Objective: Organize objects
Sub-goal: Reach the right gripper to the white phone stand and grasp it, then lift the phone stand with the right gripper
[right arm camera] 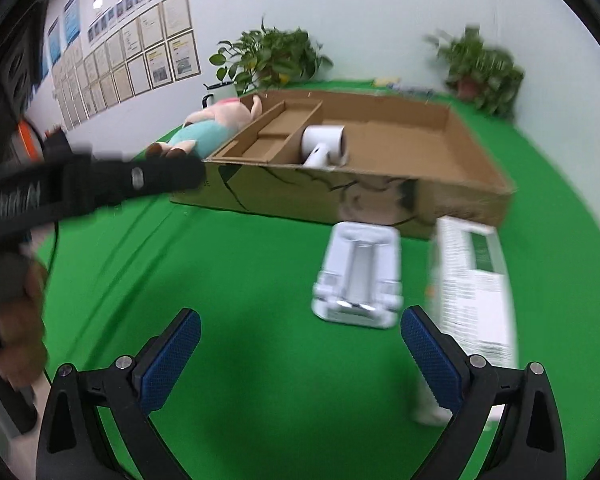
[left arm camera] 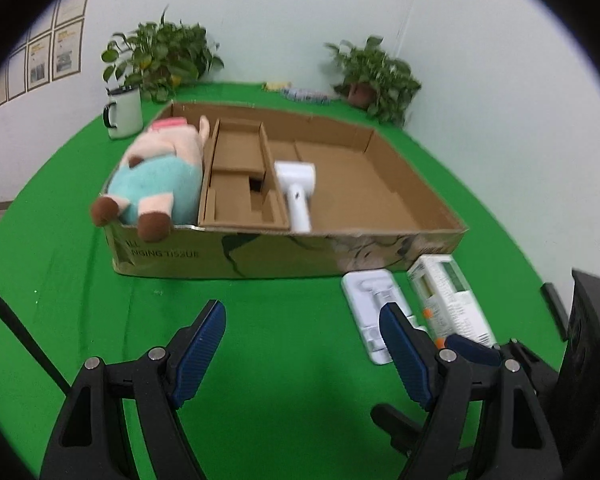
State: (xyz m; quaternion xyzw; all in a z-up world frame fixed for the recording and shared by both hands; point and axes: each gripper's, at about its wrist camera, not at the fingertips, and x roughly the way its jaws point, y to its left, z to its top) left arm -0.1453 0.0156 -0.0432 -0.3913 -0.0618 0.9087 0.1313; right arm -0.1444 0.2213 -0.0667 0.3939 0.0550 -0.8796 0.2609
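A shallow cardboard box (left arm camera: 260, 258) (right arm camera: 380, 200) lies on the green table. A plush pig (left arm camera: 156, 184) (right arm camera: 204, 128) lies in its left compartment, feet over the front wall. A white hair dryer (left arm camera: 296, 192) (right arm camera: 324, 146) lies in the right compartment. In front of the box lie a white moulded tray (left arm camera: 370, 308) (right arm camera: 358, 276) and a white and green printed box (left arm camera: 448, 296) (right arm camera: 472, 296). My left gripper (left arm camera: 302, 344) is open and empty above the cloth. My right gripper (right arm camera: 300, 356) is open and empty, just before the tray.
A white mug (left arm camera: 122, 112) and two potted plants (left arm camera: 164, 60) (left arm camera: 376, 76) stand at the table's back. Small packets (left arm camera: 304, 94) lie behind the box. The left gripper's black body (right arm camera: 80, 188) crosses the left of the right wrist view.
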